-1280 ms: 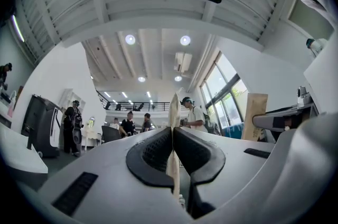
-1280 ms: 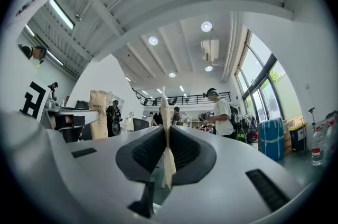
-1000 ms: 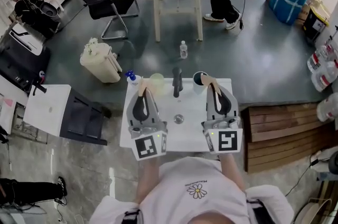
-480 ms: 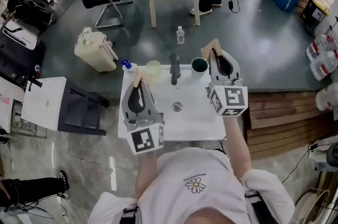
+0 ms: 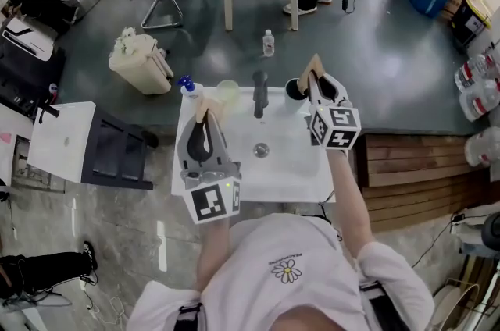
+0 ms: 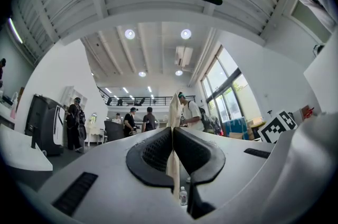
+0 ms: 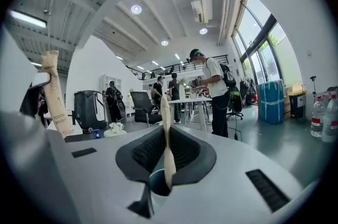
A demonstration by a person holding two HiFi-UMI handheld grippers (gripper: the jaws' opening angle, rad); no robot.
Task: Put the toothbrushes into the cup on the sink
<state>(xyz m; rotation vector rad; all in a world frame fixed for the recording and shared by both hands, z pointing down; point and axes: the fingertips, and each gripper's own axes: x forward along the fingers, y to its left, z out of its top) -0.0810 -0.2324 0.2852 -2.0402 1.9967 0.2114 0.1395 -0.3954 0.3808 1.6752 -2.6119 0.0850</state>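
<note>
Nearest us, both forearms reach forward from the bottom of the frame over the white sink (image 5: 306, 183). The left gripper (image 5: 205, 126) hangs over the sink's left half, its fingers (image 6: 153, 151) pressed shut on a paper-wrapped toothbrush (image 6: 173, 112) standing upright between them. The right arm stretches farther. The right gripper (image 5: 315, 87) sits at the sink's far right corner, its fingers clamped on a second toothbrush (image 7: 166, 128) whose lower end shows against the mouth of the dark cup (image 7: 154, 184) just below. We count two toothbrushes, one per gripper, and two cups at the sink's far edge: the dark cup and a pale green cup (image 5: 228, 91). One black faucet (image 5: 260, 94) stands between them, with one spray bottle (image 5: 186, 86) at the far left corner. Beyond, one water bottle (image 5: 269, 43) stands on the floor.
</note>
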